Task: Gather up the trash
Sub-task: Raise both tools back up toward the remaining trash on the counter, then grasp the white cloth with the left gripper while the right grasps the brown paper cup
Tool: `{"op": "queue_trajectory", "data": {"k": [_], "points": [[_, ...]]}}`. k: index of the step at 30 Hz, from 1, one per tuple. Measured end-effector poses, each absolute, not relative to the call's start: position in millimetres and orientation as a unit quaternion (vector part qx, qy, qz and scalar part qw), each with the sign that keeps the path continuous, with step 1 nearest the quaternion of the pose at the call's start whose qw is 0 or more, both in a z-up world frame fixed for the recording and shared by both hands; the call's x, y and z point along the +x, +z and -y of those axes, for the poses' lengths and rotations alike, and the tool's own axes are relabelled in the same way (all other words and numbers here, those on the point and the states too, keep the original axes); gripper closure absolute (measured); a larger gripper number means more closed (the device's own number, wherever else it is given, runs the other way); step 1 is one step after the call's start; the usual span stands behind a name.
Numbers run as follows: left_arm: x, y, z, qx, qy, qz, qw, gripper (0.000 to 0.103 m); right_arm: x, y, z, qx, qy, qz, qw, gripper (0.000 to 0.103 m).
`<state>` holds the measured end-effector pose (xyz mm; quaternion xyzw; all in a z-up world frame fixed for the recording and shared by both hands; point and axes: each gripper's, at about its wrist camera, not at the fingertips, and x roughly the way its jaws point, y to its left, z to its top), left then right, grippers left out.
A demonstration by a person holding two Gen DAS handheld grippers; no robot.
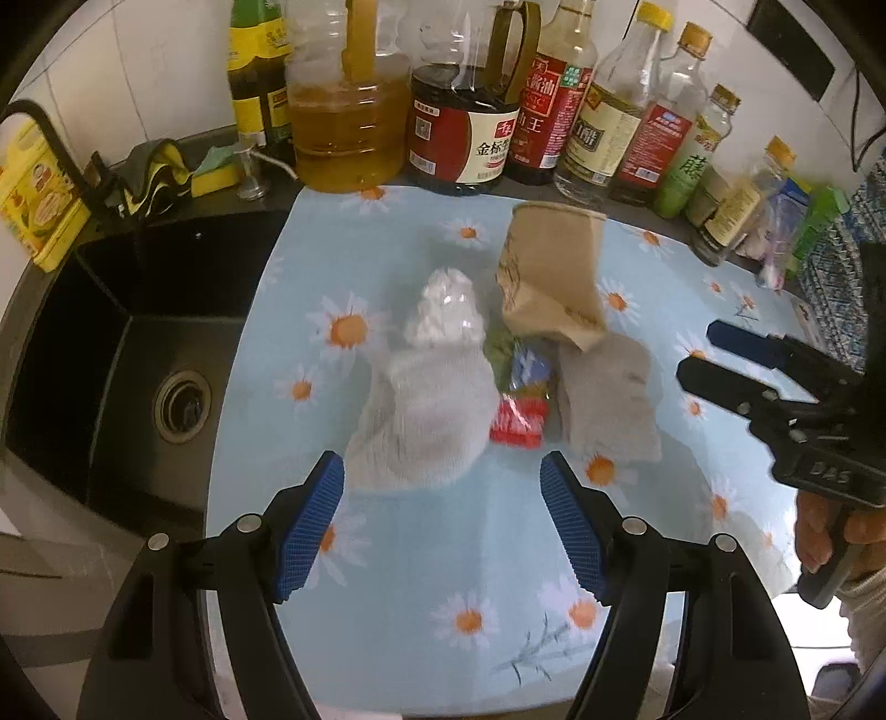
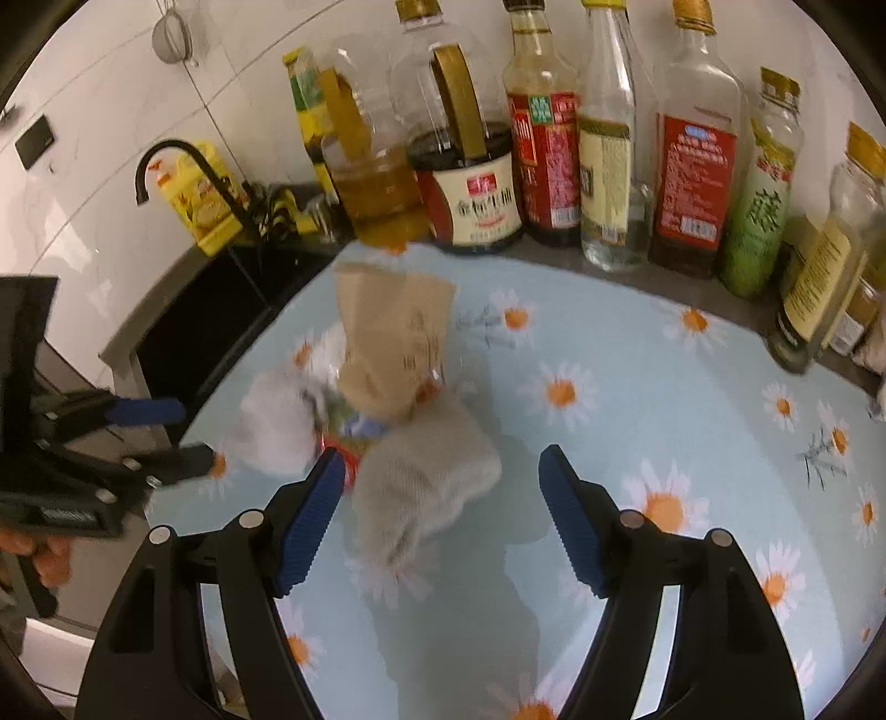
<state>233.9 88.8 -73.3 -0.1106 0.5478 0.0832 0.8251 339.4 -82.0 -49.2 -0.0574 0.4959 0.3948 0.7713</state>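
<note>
Daisy-print countertop (image 1: 387, 637) beside a black sink (image 1: 138, 343); bottles behind; one paper cup (image 1: 548, 266), two socks; both grippers released, empty.

Two wrist fisheyes — steep, close downward views over a daisy-print mat (image 1: 387, 637).
Both share the crushed paper cup (image 1: 548, 277) and bottle row — left view nearer the sink (image 1: 111, 360).

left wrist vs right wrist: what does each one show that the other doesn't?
Left wrist only: the sink drain, the yellow sponge, and the white sock in full.

Right wrist only: the hanging metal strainer on the wall, and the black faucet in full.

Both: daisy cloth, crumpled brown paper cup, grey sock, red wrapper, the bottle row including the soy sauce jug, and both open hand-held grippers, left and right.
</note>
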Motion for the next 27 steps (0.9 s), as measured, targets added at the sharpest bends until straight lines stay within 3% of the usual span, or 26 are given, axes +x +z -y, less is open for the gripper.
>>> {"op": "queue_trajectory", "data": {"k": [3,12,14,27], "points": [[245.8,-82.7,-89.8,-0.107,0.084,-0.557,0.819,0.032,352.5,-48.3,70.9,-0.046,0.405,-0.497,0.766,0.026],[262.7,-108.3,-100.8,-0.121,0.098,-0.574,0.804,0.034,375.0,-53.6,38.7,-0.042,0.435,-0.505,0.744,0.025],[264.1,-111.0,-103.9,-0.130,0.098,-0.575,0.802,0.044,378.8,-56.9,32.3,-0.038,0.439,-0.513,0.736,0.025],[256.3,-104.5,-106.4,-0.144,0.095,-0.560,0.810,0.075,391.9,-76.9,4.1,-0.044,0.446,-0.537,0.714,0.021]]}}
